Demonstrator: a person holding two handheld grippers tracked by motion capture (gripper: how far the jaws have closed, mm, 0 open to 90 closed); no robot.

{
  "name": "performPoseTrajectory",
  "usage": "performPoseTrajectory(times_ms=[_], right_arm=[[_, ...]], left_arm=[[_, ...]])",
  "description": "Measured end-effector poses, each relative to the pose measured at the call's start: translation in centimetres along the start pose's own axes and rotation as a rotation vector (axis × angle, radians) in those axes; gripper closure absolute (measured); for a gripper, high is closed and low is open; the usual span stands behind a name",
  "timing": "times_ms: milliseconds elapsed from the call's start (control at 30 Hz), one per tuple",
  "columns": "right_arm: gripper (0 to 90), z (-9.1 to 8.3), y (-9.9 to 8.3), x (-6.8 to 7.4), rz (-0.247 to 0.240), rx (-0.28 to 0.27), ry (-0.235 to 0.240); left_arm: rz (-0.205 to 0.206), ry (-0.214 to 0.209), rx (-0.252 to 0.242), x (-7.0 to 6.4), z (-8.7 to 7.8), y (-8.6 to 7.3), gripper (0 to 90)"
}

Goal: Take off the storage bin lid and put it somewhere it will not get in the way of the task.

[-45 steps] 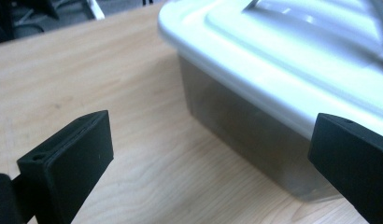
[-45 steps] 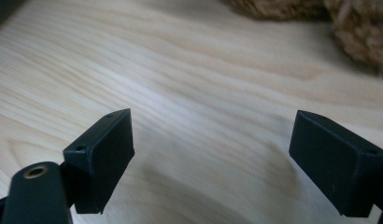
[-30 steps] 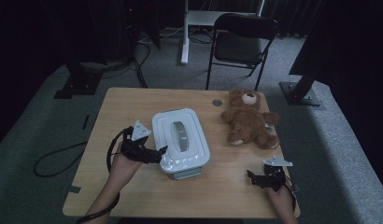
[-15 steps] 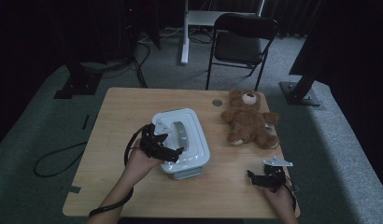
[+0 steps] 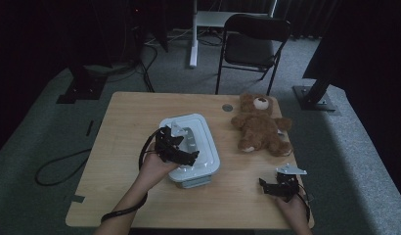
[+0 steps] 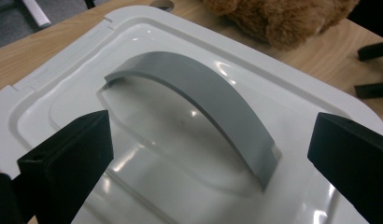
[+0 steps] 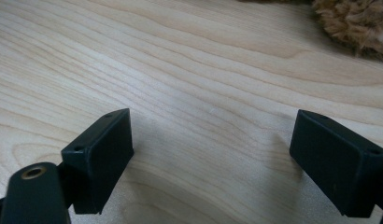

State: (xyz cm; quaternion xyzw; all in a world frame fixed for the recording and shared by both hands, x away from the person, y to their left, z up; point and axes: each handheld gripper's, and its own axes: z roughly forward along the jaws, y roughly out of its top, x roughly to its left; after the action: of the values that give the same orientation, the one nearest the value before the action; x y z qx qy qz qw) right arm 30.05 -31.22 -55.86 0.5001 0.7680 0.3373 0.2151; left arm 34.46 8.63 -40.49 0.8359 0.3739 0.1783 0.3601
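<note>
A white lidded plastic box (image 5: 204,155) sits mid-table, with a grey arched handle (image 6: 209,100) on its lid (image 6: 147,186). My left gripper (image 5: 185,152) hovers over the lid, open, its jaws spread wide on either side of the handle without touching it (image 6: 209,158). A brown teddy bear (image 5: 261,125) lies to the right of the box; its fur (image 6: 278,18) shows beyond the lid. My right gripper (image 5: 271,188) rests open low over bare wood near the front right corner (image 7: 212,154), with teddy fur (image 7: 355,23) at the far top.
The wooden table (image 5: 125,127) has a round cable hole (image 5: 227,107) behind the box. A black chair (image 5: 253,41) and a white stand (image 5: 192,34) are on the carpet beyond. A black cable (image 5: 56,166) lies on the floor at left.
My left gripper has moved from the box's left side rightward and up over the lid, now straddling the handle. The right gripper has stayed put.
</note>
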Motion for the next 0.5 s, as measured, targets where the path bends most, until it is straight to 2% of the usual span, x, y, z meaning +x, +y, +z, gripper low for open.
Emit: performPoseTrajectory(times_ms=[67,167,267,333,500], right_arm=[[12.5,0.0,0.0,0.0,0.001,-0.001,-0.001],[12.5,0.0,0.0,0.0,0.004,0.000,-0.005],[12.6,0.0,0.0,0.0,0.004,0.000,-0.005],[12.5,0.0,0.0,0.0,0.004,0.000,-0.005],[12.6,0.0,0.0,0.0,0.005,0.000,-0.006]], left_arm=[[-0.015,-0.003,-0.001,0.1,0.5,0.2,1.0],[-0.027,0.015,0.001,0.2,1.2,0.5,1.0],[-0.044,0.007,0.011,0.3,1.9,0.8,1.0],[-0.053,0.014,0.000,0.3,1.9,1.0,1.0],[-0.037,0.043,0.022,0.1,2.2,1.2,1.0]])
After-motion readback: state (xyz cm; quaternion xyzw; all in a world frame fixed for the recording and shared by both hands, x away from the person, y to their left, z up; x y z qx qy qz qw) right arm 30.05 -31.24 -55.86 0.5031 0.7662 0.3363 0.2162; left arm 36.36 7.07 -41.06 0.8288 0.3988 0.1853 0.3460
